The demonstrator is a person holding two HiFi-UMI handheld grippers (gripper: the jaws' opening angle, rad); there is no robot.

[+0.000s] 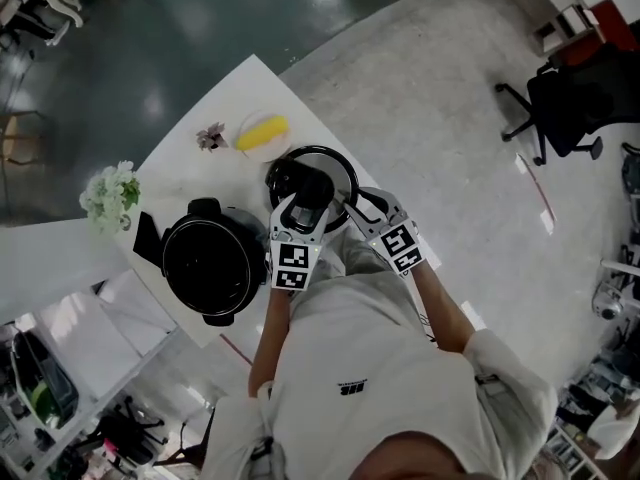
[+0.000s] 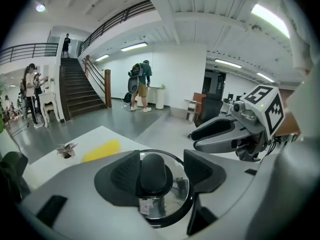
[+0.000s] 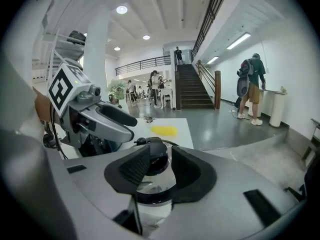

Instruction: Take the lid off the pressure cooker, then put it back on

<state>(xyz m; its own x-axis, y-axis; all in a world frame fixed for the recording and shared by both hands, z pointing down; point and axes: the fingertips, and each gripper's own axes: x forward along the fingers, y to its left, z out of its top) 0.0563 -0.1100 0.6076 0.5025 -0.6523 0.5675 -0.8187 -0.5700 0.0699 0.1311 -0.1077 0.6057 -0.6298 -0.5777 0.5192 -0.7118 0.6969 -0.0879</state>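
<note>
The pressure cooker (image 1: pixel 212 260) stands without its lid at the table's near left, its dark inside showing. Its glass lid (image 1: pixel 335 163), with a black rim and black knob (image 2: pixel 152 173), lies on the white table (image 1: pixel 185 178) to the cooker's right. My left gripper (image 1: pixel 305 205) hangs just above the lid; in the left gripper view (image 2: pixel 160 170) the knob shows between the parted jaws, with a gap at the right pad. My right gripper (image 1: pixel 356 204) is beside it over the lid's right side, and its jaws (image 3: pixel 160 166) stand apart with nothing pinched.
A white plate with a yellow item (image 1: pixel 262 133) and a small dried flower (image 1: pixel 211 137) lie behind the lid. A white bouquet (image 1: pixel 112 196) stands at the table's left. An office chair (image 1: pixel 565 108) is far right. People stand by the stairs (image 2: pixel 77 91).
</note>
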